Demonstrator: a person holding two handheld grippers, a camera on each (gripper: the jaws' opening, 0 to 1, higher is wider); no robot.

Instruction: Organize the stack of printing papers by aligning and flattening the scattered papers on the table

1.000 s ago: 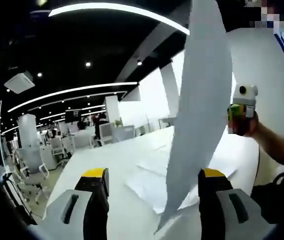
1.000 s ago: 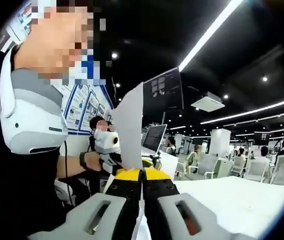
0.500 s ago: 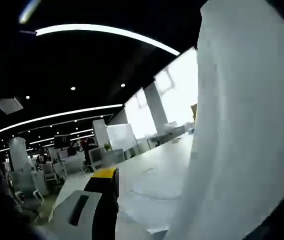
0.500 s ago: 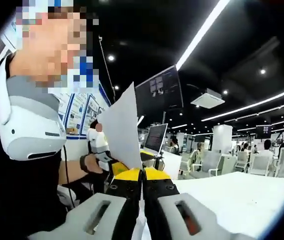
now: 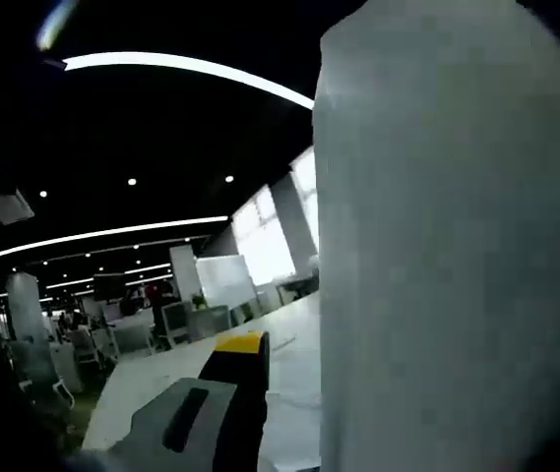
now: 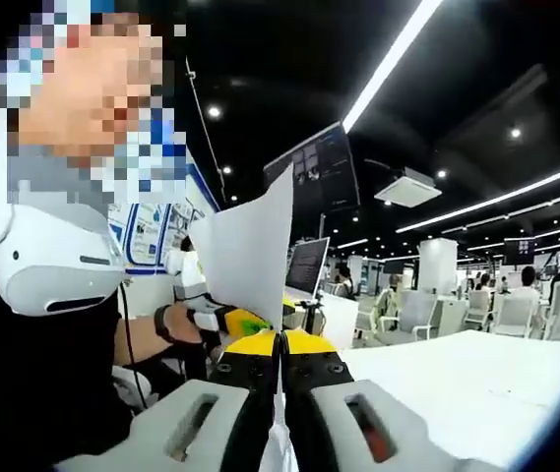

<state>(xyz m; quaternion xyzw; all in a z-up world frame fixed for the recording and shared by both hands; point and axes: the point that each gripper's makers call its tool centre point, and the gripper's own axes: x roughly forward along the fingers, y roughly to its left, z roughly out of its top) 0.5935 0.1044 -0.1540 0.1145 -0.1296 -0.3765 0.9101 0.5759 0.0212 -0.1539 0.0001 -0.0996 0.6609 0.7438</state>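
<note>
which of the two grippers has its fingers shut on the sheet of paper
The right gripper: its yellow-tipped fingers are pressed together on the upright paper. The left gripper's one visible finger stands beside the sheet.

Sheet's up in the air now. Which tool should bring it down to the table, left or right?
Right, probably. The right tool is shut on the paper sheet, with bare table ahead of it. In the left gripper view the sheet fills the right side, hiding one jaw, so the left tool's grip can't be judged.

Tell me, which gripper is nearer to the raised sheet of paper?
Right. The right gripper has its jaws shut on the sheet of paper. The left gripper sits beside the sheet, which looms close in its own view; contact is unclear.
</note>
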